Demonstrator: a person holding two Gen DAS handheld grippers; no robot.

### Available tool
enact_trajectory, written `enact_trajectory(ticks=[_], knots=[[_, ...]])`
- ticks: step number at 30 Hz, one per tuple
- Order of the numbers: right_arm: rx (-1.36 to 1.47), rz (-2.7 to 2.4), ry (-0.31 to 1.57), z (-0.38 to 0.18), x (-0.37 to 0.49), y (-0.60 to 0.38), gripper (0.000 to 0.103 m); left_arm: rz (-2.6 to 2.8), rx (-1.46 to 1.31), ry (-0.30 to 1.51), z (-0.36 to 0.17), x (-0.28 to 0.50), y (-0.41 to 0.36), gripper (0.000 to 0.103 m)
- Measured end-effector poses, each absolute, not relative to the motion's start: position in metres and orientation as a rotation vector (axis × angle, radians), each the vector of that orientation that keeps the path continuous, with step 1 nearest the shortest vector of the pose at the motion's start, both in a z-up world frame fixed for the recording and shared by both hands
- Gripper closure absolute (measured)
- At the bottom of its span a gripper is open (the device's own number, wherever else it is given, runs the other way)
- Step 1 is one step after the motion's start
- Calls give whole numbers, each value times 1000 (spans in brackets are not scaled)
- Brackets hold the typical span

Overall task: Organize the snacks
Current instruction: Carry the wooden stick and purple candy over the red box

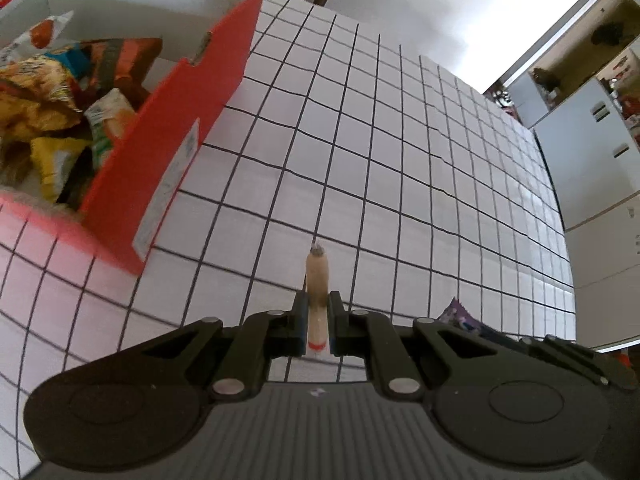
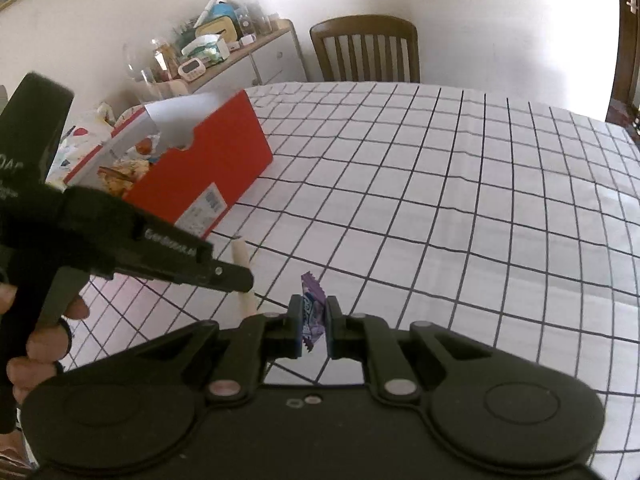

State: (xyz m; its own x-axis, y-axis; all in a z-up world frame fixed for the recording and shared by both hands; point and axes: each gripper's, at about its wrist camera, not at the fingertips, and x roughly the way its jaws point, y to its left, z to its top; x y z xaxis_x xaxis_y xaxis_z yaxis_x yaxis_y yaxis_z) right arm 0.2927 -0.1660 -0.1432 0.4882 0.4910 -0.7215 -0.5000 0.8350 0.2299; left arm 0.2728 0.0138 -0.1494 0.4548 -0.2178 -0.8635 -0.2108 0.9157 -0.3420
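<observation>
My left gripper is shut on a beige stick-shaped snack with a red band near its lower end, held above the checked tablecloth. The red box full of snack packets lies up and to the left of it. In the right wrist view my right gripper is shut on a small purple snack wrapper. The left gripper shows there too, at the left, with the beige stick in it and a hand on its handle. The purple wrapper peeks out at the lower right of the left wrist view.
A white tablecloth with a black grid covers the table. A wooden chair stands at the far edge. A sideboard crowded with jars and boxes runs along the wall behind the red box. White cabinets stand beyond the table.
</observation>
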Motion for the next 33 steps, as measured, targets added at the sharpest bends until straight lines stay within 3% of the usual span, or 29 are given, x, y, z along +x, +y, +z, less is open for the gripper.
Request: enact_trajectory(ticks=[23,33], knots=[[-82,678,744,-75,255,-121,94,-54,-476,917,-57,192,78,94],[-119,737,678,-49,263,-63,94,-7,-457,836,-15,198,133,94]])
